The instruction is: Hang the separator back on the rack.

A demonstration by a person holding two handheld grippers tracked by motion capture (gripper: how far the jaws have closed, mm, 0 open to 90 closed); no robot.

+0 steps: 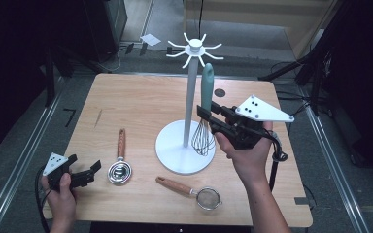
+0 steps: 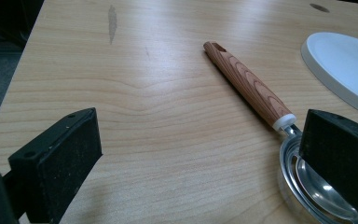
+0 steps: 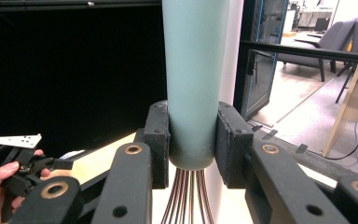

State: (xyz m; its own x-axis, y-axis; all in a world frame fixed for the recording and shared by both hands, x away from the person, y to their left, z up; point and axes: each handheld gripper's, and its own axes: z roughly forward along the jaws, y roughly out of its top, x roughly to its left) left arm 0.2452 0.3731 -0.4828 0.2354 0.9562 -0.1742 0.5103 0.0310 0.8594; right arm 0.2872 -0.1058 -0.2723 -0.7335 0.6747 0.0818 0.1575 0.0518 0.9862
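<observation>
Overhead, saw a pale wooden table point(image 1: 141, 104) with rounded corners, marked by a dark smudge point(image 1: 98, 118) near its left edge and a small dark hole point(image 1: 219, 92) toward the back. Found grey floor, metal rails and dark equipment around it; glimpsed an office chair point(image 3: 340, 42) beyond a glass partition. Noted the right gripper point(image 1: 207, 114) clamped on the teal handle of a whisk point(image 1: 205, 111), held upright just beside the white hook stand point(image 1: 190, 102), wires above its round base. Noted the left gripper point(image 1: 93, 170) gaping wide, holding nothing, low by the wood-handled ladle point(image 1: 120, 162). Spotted a small strainer point(image 1: 194, 191) lying near the front edge.
</observation>
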